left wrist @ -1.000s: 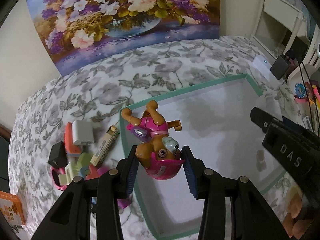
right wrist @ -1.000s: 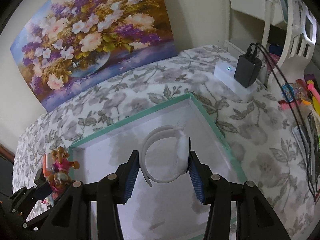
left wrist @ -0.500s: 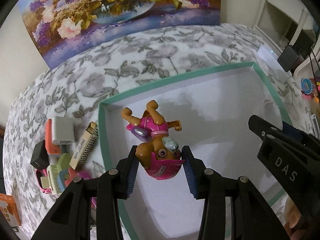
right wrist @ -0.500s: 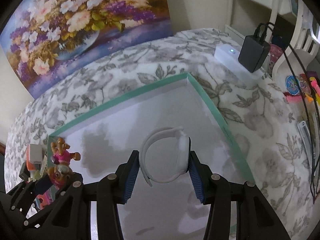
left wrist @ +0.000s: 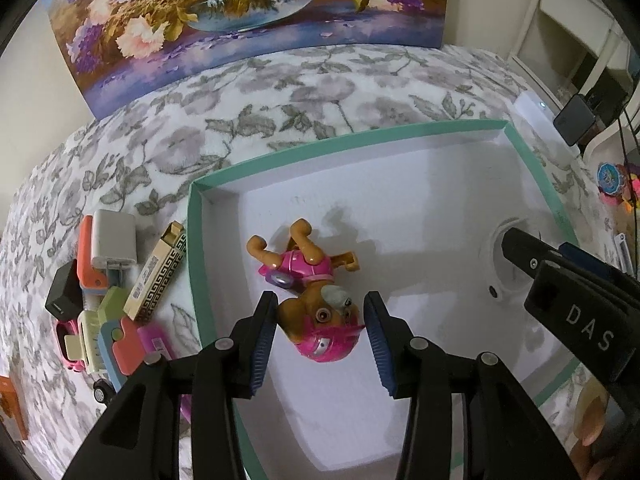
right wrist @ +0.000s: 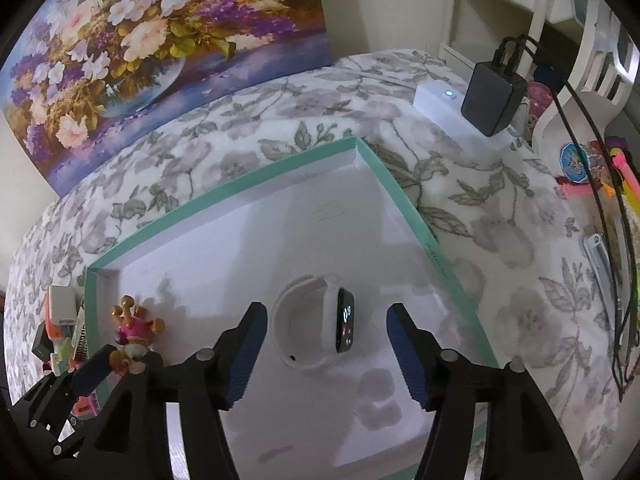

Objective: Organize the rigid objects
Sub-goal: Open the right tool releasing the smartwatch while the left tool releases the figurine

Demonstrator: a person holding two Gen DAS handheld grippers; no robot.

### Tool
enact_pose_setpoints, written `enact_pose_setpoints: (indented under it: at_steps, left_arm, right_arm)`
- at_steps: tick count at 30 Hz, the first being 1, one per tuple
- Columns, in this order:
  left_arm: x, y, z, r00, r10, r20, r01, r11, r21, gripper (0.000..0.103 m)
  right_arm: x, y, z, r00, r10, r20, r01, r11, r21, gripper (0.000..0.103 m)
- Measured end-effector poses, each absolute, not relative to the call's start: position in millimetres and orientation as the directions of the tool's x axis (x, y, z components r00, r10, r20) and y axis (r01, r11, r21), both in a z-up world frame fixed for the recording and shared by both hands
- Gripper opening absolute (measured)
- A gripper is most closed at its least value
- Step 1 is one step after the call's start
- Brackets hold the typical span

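Note:
A toy dog [left wrist: 316, 320] in a pink helmet and vest hangs head-down just above the white floor of a teal-rimmed tray [left wrist: 360, 136]. My left gripper [left wrist: 320, 308] is shut on its head. In the right wrist view the same toy [right wrist: 136, 328] shows at the tray's left end, in the left gripper [right wrist: 92, 364]. A white-banded smartwatch [right wrist: 320, 320] with a lit screen lies on its side on the tray [right wrist: 240, 184] floor. My right gripper [right wrist: 326, 312] straddles it; the jaws are opening and the pads stand apart from it. From the left wrist the watch [left wrist: 496, 248] is partly hidden.
Left of the tray lies a pile of small things: a white charger [left wrist: 114, 240], a patterned slim box [left wrist: 158, 272], a black cube [left wrist: 62, 292] and coloured blocks. A flower painting [left wrist: 240, 20] leans at the back. A white power strip with a black adapter [right wrist: 492, 100] sits at the right.
The right gripper's jaws have spread and let go of the watch, which now lies on the tray floor. Both grippers have sunk toward the tray; the left still holds the toy.

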State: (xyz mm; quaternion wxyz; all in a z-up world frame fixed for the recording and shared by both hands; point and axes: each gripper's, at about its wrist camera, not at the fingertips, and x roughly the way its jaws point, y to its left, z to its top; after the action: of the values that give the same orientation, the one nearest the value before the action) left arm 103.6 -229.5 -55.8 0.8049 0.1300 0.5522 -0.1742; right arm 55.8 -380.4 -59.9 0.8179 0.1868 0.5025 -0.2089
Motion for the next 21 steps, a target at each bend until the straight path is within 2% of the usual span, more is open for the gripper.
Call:
enact_pose_setpoints:
  at_steps: [6,14,21]
  left_arm:
    - [102,-222,-40,0.35,-0.168,-0.922,0.403,0.915,-0.013,0.046]
    - [104,-198,-25,0.387,-0.145,-0.91,0.322,0.947,-0.014,0.046]
    - [106,-178,-27,0.378,-0.124,-0.917,0.261,0.965,-0.023,0.048]
  right_arm:
    - [52,-378,-48,0.426,-0.17,-0.889,0.523,0.848,0.089,0.071]
    - [44,-373,-34,0.443,-0.185,-0.877,0.516,0.853,0.081,0.073]
    - [41,-366,-40,0.432,-0.168,-0.886,0.506,0.858,0.084,0.081]
